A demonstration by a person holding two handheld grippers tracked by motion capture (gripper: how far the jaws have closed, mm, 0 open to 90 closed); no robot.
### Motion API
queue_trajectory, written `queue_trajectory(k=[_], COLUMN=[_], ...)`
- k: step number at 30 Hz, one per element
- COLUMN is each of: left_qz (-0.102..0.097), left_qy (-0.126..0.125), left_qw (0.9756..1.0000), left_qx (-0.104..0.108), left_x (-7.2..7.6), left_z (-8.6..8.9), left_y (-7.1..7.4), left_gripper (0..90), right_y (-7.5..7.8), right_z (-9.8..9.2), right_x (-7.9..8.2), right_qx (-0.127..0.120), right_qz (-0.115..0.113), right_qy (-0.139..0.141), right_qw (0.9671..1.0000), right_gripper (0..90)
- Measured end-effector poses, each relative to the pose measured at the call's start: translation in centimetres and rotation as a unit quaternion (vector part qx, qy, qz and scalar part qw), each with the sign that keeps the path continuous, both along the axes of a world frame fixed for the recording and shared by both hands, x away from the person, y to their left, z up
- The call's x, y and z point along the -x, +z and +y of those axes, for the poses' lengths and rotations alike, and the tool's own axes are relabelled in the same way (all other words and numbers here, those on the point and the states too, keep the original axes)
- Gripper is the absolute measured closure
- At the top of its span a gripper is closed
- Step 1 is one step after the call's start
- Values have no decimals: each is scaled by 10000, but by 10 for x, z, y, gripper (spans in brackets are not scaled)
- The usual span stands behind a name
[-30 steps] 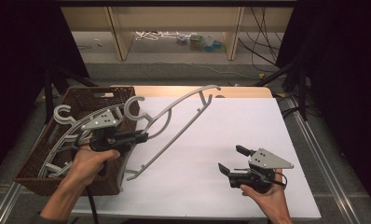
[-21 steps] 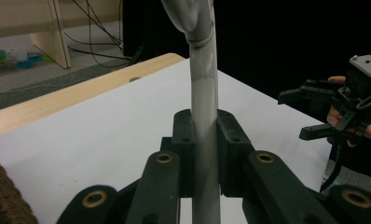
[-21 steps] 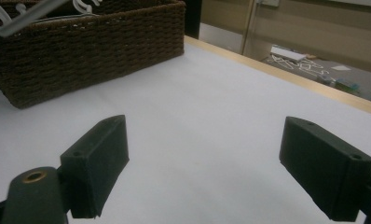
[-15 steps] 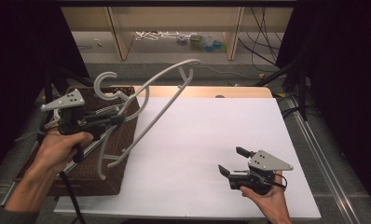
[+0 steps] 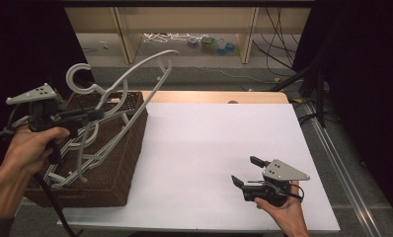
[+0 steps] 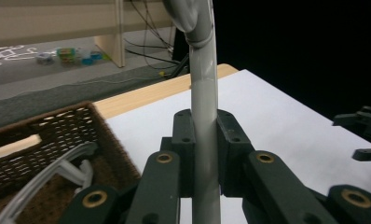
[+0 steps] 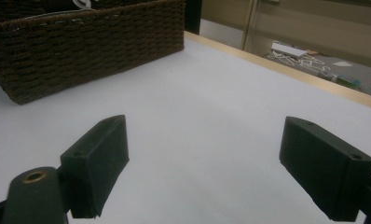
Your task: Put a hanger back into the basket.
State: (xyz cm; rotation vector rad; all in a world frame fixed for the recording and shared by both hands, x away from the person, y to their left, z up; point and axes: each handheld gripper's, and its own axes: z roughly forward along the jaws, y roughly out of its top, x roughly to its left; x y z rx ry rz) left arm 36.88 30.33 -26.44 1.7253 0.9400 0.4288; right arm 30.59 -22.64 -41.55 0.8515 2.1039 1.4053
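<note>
My left gripper (image 5: pixel 98 112) is shut on a pale grey plastic hanger (image 5: pixel 150 60), gripping it near the neck. The hanger is held in the air above a brown wicker basket (image 5: pixel 130 143), with its hook toward the left and its arms reaching up and to the right. In the left gripper view the hanger's bar (image 6: pixel 203 93) runs upright between the two closed jaws of the left gripper (image 6: pixel 204 135). My right gripper (image 5: pixel 245 170) rests low over the white table at the front right, jaws wide apart. The right gripper (image 7: pixel 218 154) has nothing between its jaws.
Several more pale hangers (image 5: pixel 93 158) lie inside the basket (image 6: pixel 48 126), which stands at the table's left edge. White sheet (image 5: pixel 209 143) covers the table, with a wooden strip (image 5: pixel 214 96) along the far edge. Shelving and clutter sit on the floor beyond.
The left hand has lifted the hanger off the white sheet and carried it left and up, over the basket. The right gripper has stayed where it was, still open.
</note>
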Motion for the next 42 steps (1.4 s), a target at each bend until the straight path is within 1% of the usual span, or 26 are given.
queue_trajectory(k=[3,6,8,9,10,11,12,13,14,15,16,17,19,20,22,25,26,28,29,31,35,36,38,40,41,42], left_qz=[-45,13,66,66,135,135,176,176,197,202,202,191,195,195,169,164,173,184,184,236,226,216,259,266,289,289], left_qy=[185,310,376,376,455,455,466,466,475,491,491,505,525,525,582,589,585,591,591,589,594,569,596,581,536,536], left_qw=[9998,9994,9992,9992,9988,9988,9986,9986,9983,9982,9982,9980,9979,9979,9971,9968,9966,9958,9958,9948,9945,9944,9939,9939,9937,9937], left_qx=[-86,-131,-107,-107,-113,-113,-175,-175,-257,-295,-295,-342,-332,-332,-460,-510,-560,-680,-680,-799,-827,-858,-889,-894,-946,-946], left_x=[-3,-6,-9,-9,-12,-12,-15,-15,-17,-19,-19,-20,-23,-23,-26,-27,-29,-29,-29,-28,-26,-25,-24,-23,-21,-21], left_z=[14,25,32,32,39,39,44,44,48,51,51,53,60,60,65,68,70,72,72,75,80,83,86,88,91,91], left_y=[-3,-10,-15,-15,-22,-22,-29,-29,-35,-38,-38,-41,-47,-47,-51,-54,-57,-61,-61,-66,-71,-75,-79,-81,-84,-84], left_gripper=[796,796,796,796,796,796,796,796,796,796,796,796,796,796,796,796,796,796,796,796,795,796,796,796,795,795], right_y=[0,0,0,-1,-1,-1,-1,-1,-2,-2,-2,-2,-1,-2,-2,-2,-2,-2,-2,-2,-2,-2,-3,-3,-3,-3], right_z=[0,0,0,1,1,1,1,2,2,2,2,2,1,1,1,2,2,1,1,1,1,1,1,1,1,1], right_x=[0,0,0,0,0,0,1,1,0,0,0,0,0,-1,-1,-1,0,-1,-1,-1,-1,-1,-1,-1,-1,-1], right_qx=[-6,-8,-18,-34,-21,-21,-41,-39,-34,-26,-35,-48,-23,-40,-59,-33,-27,-30,-30,-23,-46,-31,-26,-34,-22,-18], right_qz=[17,20,2,-21,5,5,77,78,3,0,-1,-10,10,-9,6,8,11,8,8,7,38,24,7,35,38,51], right_qy=[-3,-4,10,-5,7,7,8,12,12,9,-2,-19,-8,-8,-16,-4,2,-7,-7,-5,11,18,18,10,20,22], right_qw=[10000,10000,10000,10000,10000,10000,10000,10000,10000,10000,10000,10000,10000,10000,10000,10000,10000,10000,10000,10000,10000,10000,10000,10000,10000,10000], right_gripper=[164,165,164,164,164,164,164,164,164,164,164,164,164,164,164,164,165,165,165,164,165,165,165,165,165,165])
